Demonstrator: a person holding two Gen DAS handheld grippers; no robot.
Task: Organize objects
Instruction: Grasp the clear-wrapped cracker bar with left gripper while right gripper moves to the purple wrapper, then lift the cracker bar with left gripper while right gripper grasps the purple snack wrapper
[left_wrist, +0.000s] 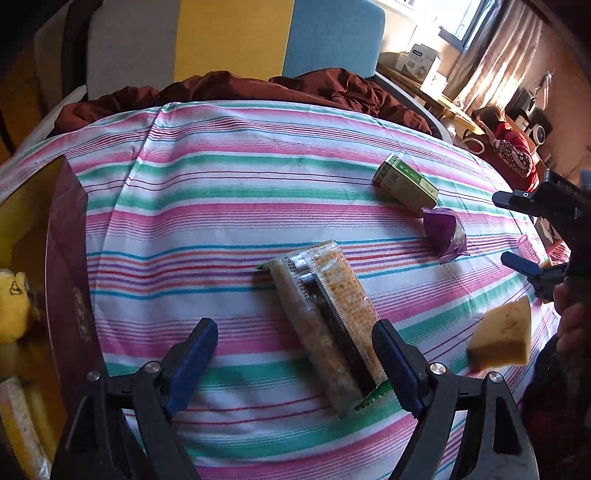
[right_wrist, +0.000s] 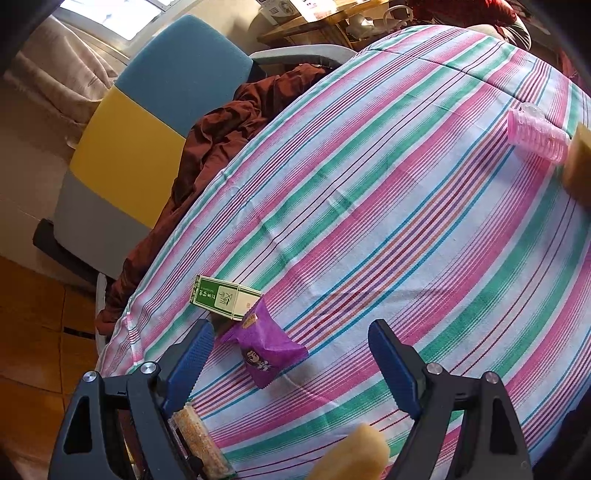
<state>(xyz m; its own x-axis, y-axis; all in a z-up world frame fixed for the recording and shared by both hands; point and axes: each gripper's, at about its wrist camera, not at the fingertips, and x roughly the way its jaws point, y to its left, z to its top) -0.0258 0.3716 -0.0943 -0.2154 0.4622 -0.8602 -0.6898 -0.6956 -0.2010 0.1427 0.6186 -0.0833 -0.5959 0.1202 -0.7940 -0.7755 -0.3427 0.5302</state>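
On the striped tablecloth (left_wrist: 258, 177), a long cracker packet (left_wrist: 325, 325) is lying near the front edge, its near end sitting between the spread blue fingers of the left gripper (left_wrist: 295, 354), which are not pressing on it. Further toward the right side, a green and white carton (left_wrist: 406, 182) is lying just beside a purple snack wrapper (left_wrist: 443, 232). A yellow sponge wedge (left_wrist: 502, 339) is sitting near the right edge. At the left edge, a dark red box (left_wrist: 70, 266) is standing open with yellow things inside. The right gripper (right_wrist: 291, 354) is hanging over the purple wrapper with its fingers spread wide and pinching nothing. A pink hair roller (right_wrist: 535, 134) is lying toward the far right edge.
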